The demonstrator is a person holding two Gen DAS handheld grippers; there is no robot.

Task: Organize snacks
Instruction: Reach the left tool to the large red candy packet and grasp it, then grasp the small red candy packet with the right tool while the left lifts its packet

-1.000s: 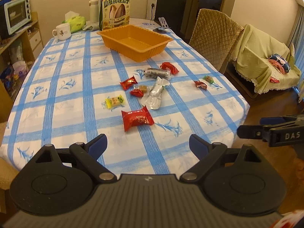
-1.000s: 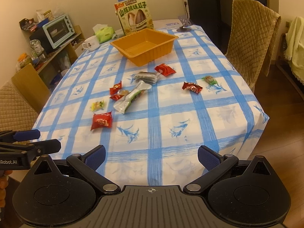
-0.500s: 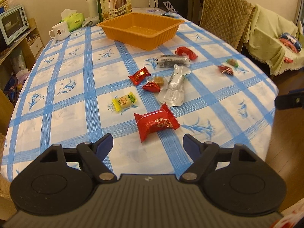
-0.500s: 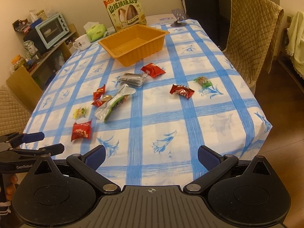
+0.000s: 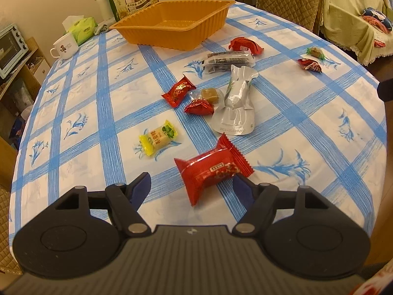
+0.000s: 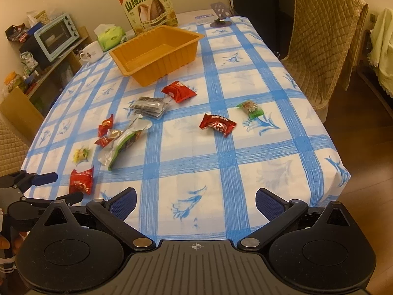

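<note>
The left gripper [image 5: 191,186] hangs low over the near edge of the table [image 5: 73,93], its jaws apart and just now narrowing, with the near end of a red snack packet [image 5: 212,168] lying between the 2 blue pads [image 5: 141,186]; neither pad presses on it. In the right wrist view that same packet [image 6: 81,180] sits at the near left of the cloth, between the left gripper's fingers [image 6: 45,178].

The right gripper [image 6: 195,202] is held wide open above bare blue-checked cloth near the table's near edge, with nothing between its pads.

Farther in, a yellow candy [image 5: 159,136] lies left of the red packet, and a silver pouch [image 5: 237,103] lies beyond it, with 2 small red candies [image 5: 179,93] and a brown one [image 5: 210,95] just to its left. Beyond those sit a dark clear-wrapped pack [image 5: 228,60] and another red packet [image 5: 244,45]. Off to the right are a dark red candy [image 6: 217,124] and a green-wrapped one [image 6: 250,108].

The orange tray [image 5: 172,41] stands at the far middle, with no snack in the part that shows, and a sunflower seed bag [image 6: 147,11] stands behind it. A mug [image 6: 92,51] and tissue pack [image 6: 110,35] sit far left.
</note>
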